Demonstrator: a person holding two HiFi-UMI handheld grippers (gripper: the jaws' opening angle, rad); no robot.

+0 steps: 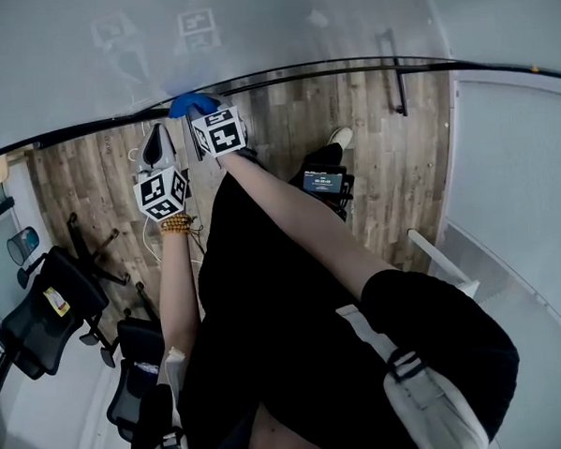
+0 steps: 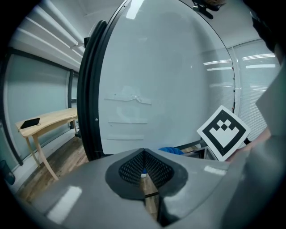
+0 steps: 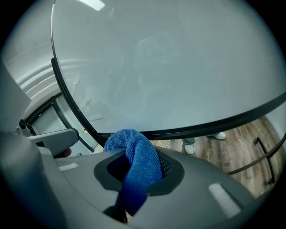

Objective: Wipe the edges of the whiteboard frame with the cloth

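While the left hand-held gripper (image 2: 144,175) is closed, empty, the right hand-held gripper (image 3: 133,176) pinches the cloth (image 3: 139,154) at the whiteboard frame (image 3: 186,132).

The right hand-held gripper (image 1: 203,116) holds a blue cloth (image 1: 190,103) against the whiteboard's black frame (image 1: 347,71); the left hand-held gripper (image 1: 158,139) hangs just beside it.

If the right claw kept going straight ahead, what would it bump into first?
Most likely the black frame of the whiteboard, just ahead; the blue cloth in the right claw would touch it first. Depth is hard to judge.
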